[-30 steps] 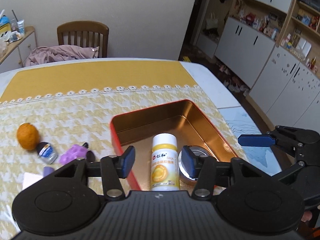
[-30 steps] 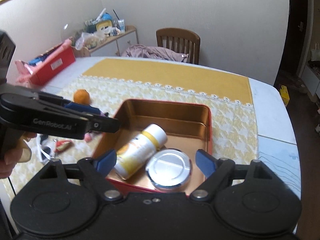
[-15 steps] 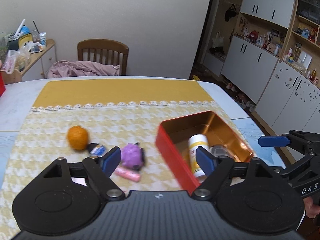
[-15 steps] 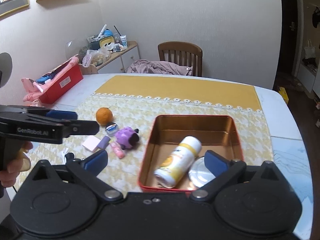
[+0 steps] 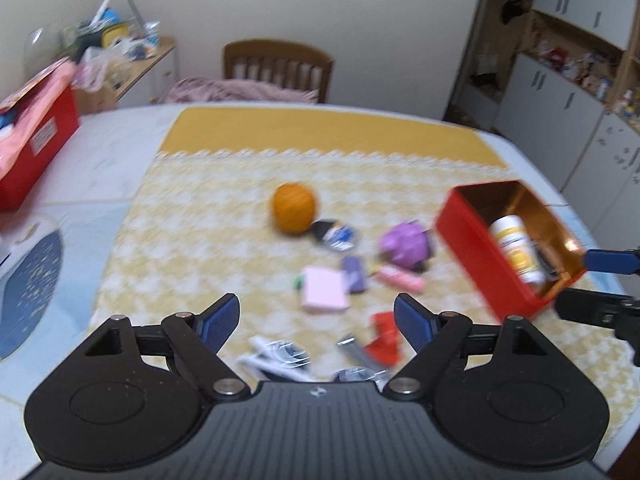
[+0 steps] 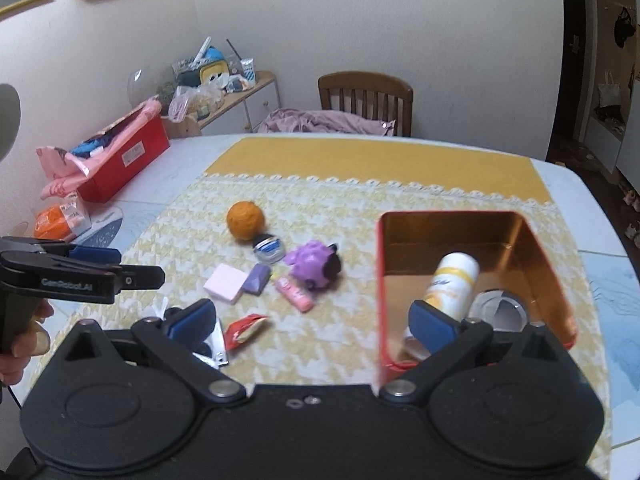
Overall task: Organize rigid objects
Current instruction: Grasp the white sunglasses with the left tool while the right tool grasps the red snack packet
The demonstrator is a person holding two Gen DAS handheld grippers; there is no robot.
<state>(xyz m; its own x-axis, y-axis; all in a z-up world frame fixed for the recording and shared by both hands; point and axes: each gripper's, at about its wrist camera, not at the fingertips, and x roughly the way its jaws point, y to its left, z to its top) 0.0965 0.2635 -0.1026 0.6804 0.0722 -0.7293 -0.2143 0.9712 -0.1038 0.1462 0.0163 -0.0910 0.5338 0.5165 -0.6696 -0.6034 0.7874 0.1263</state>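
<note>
A red tin (image 6: 476, 216) with a gold inside holds a white and yellow bottle (image 6: 454, 280) and a round silver lid (image 6: 500, 308); it shows at the right in the left wrist view (image 5: 476, 252). Loose items lie on the yellow cloth: an orange ball (image 6: 245, 220), a purple toy (image 6: 312, 264), a pink tube (image 6: 295, 294), a pink block (image 6: 226, 283), a small jar (image 6: 269, 247). My left gripper (image 5: 316, 318) is open and empty above the items. My right gripper (image 6: 312, 318) is open and empty near the tin's front left corner.
A red wrapper (image 6: 244, 330) and metal clippers (image 6: 218, 350) lie near the table's front. A red box (image 6: 124, 160) with pink contents sits at the table's far left. A wooden chair (image 6: 366, 100) stands behind the table. Cabinets (image 5: 560, 108) line the right wall.
Both grippers have pulled back and left from the tin. The left gripper has opened wider and now faces the loose items. The bottle stays in the tin.
</note>
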